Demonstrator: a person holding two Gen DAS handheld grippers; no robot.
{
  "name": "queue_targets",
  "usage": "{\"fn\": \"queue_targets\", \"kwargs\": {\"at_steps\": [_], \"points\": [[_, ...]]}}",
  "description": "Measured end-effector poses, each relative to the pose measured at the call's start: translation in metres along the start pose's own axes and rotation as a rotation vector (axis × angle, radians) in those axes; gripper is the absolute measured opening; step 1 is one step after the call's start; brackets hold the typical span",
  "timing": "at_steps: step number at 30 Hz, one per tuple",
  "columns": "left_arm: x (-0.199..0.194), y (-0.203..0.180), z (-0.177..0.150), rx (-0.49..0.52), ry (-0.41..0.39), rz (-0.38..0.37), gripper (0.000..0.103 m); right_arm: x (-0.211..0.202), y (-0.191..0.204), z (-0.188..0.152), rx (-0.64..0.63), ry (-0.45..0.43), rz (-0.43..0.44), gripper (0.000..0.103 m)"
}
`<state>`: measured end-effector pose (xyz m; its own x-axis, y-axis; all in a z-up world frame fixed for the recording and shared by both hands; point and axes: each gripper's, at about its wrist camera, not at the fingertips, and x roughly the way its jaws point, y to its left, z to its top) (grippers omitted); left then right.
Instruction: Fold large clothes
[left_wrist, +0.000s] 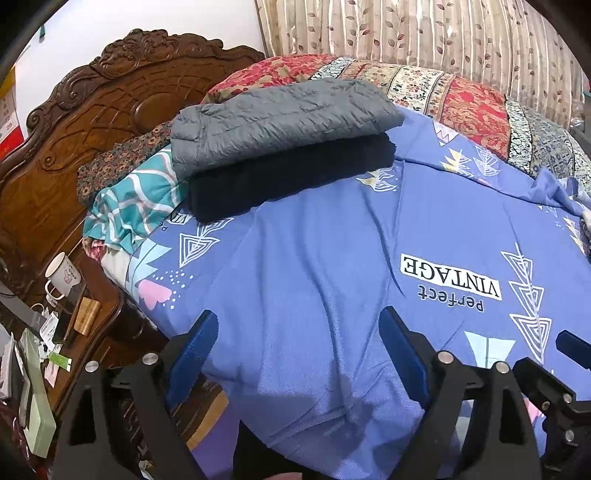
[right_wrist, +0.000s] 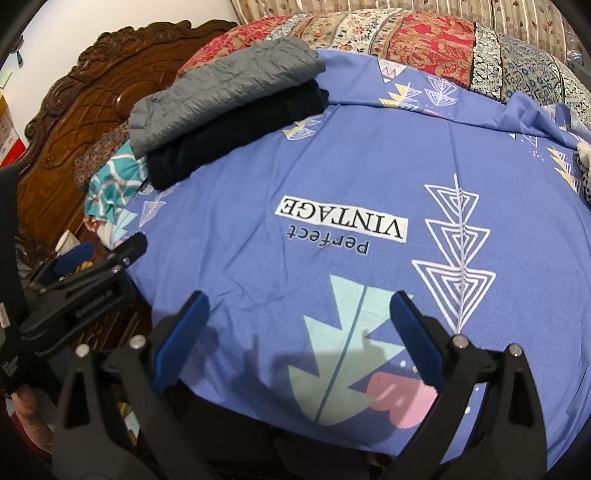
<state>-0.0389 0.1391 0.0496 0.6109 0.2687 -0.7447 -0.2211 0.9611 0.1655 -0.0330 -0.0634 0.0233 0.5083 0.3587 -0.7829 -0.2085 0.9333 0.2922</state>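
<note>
1. Clothes already folded sat in the upper left of both views: a grey puffer jacket (left_wrist: 280, 122) lay squarely on top of a black garment (left_wrist: 291, 177), the pair stacked near the carved wooden headboard (left_wrist: 92, 122).
2. The left gripper (left_wrist: 299, 328) hovered low in its own view with its blue fingers (left_wrist: 195, 350) spread wide and nothing between them but the blue printed bedsheet (left_wrist: 332, 240) below.
3. The right gripper (right_wrist: 299, 314) stood the same way at the bottom of its frame, jaws wide apart and empty, over a pale teal leaf print.
4. No unfolded garment showed anywhere on the sheet, so I judged the step in hand was either fetching the next piece or finishing off.
5. To do it well, I would have laid any new garment flat across the bare middle of the sheet, smoothed the ridges there first, and kept both grippers level at matching corners so the fold came out square.
6. Writing on the sheet read "perfect VINTAGE", upside down from where the cameras looked, centre right in the left view.
7. A white mug (left_wrist: 62, 275) at the left edge carried a small pink drawing; I could not read any lettering on it.
8. Small white print on the left gripper's body, seen at the left of the right view, was too blurred to make out.
</note>
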Motion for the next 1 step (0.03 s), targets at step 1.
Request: {"fn": "queue_targets", "kwargs": {"at_steps": [1], "points": [[0.0006,0.0003,0.0000,-0.003,0.006,-0.005,0.103,0.0003,0.0000,0.0002,0.000,0.001,0.000,0.094]]}}
